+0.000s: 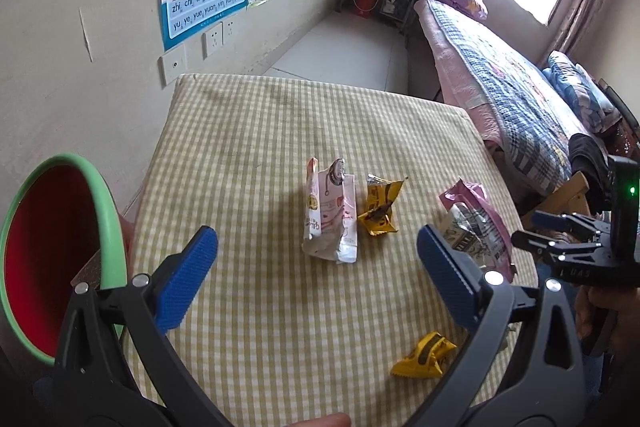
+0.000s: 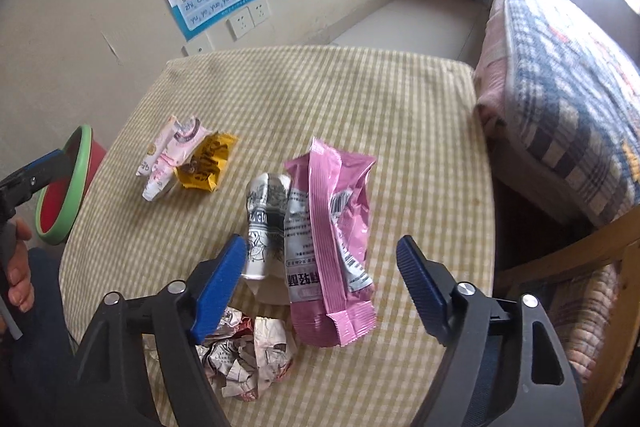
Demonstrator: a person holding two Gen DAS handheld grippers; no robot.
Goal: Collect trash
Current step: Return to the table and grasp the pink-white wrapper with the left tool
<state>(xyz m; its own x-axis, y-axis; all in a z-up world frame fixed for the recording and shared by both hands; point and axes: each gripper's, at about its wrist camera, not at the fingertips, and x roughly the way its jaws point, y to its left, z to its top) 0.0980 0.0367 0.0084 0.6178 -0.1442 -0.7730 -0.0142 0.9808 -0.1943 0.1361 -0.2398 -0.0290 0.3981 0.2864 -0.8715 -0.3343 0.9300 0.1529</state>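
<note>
Both grippers, left gripper (image 1: 316, 267) and right gripper (image 2: 320, 283), hover with jaws spread and empty; wrappers (image 2: 332, 227) litter the surface (image 2: 400, 99) (red bin (image 1: 48, 251) waits alongside, nothing visibly collected).

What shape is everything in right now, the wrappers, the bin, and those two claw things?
Left gripper: open, empty.
Right gripper: open, empty, above the pink wrapper.
Pink wrapper: flat, torn open.
White-pink packet: crumpled.
Yellow wrapper: crumpled.
Paper ball: scrunched.
Bin: open-topped.
</note>
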